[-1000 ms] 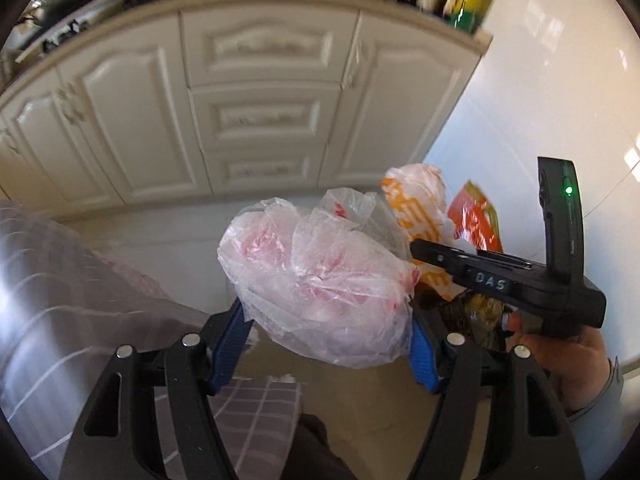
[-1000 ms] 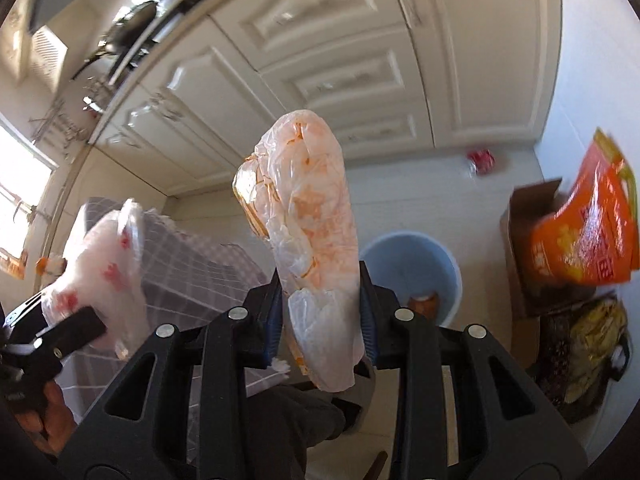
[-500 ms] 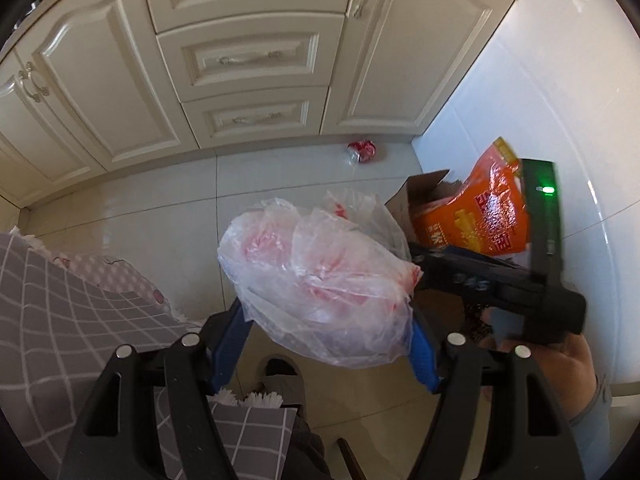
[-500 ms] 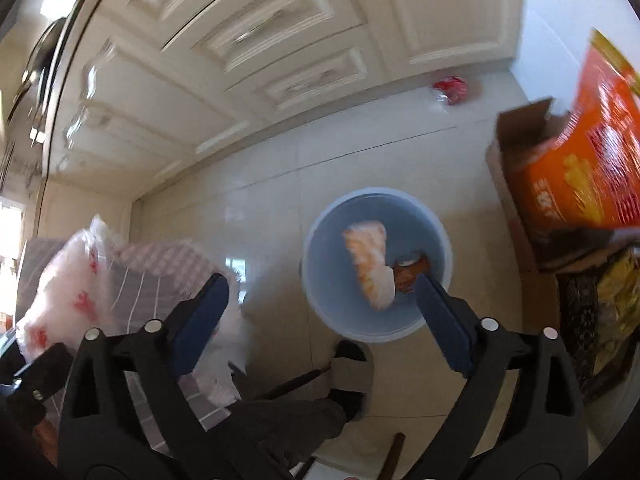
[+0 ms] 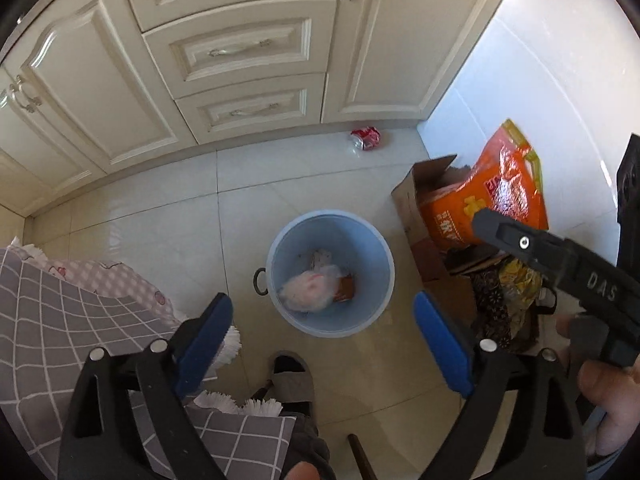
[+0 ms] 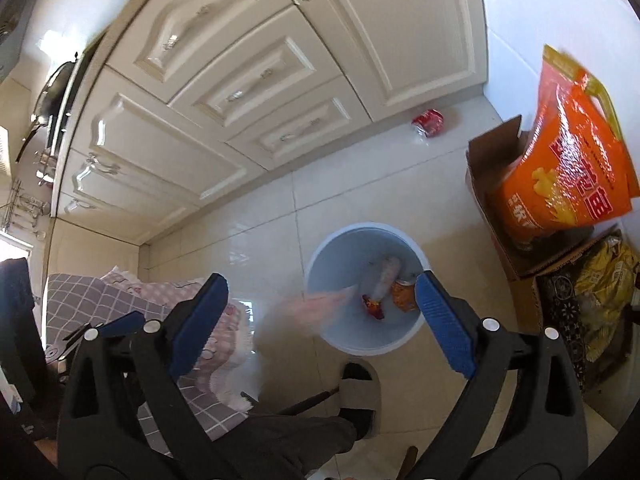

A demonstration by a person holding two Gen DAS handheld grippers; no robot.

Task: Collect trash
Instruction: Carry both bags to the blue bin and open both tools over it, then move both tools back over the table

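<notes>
A light blue bin (image 5: 276,248) stands on the tiled floor below both grippers. My left gripper (image 5: 320,304) hangs over it with its jaws opening and nothing between the blue pads. The pink-and-white plastic bag (image 5: 308,290) lies inside the bin; in the right wrist view it is a blurred streak (image 6: 320,304) at the bin's (image 6: 320,252) left rim. My right gripper (image 6: 320,284) is open and empty above the bin. The orange-and-white bag (image 6: 386,276) rests on the bin's bottom beside an orange can (image 6: 404,294). A crushed red can (image 5: 366,138) (image 6: 429,122) lies by the cabinet base.
Cream cabinets (image 5: 240,52) run along the back. A cardboard box (image 5: 420,200) holding an orange sack (image 5: 492,204) stands right of the bin by a white wall. A grey checked cloth (image 5: 60,340) covers the left. A slippered foot (image 5: 288,376) stands just before the bin.
My left gripper opened and dropped the pink bag into the bin. My right gripper let go of the orange-and-white bag, which now lies in the bin. Both views tipped down toward the floor.
</notes>
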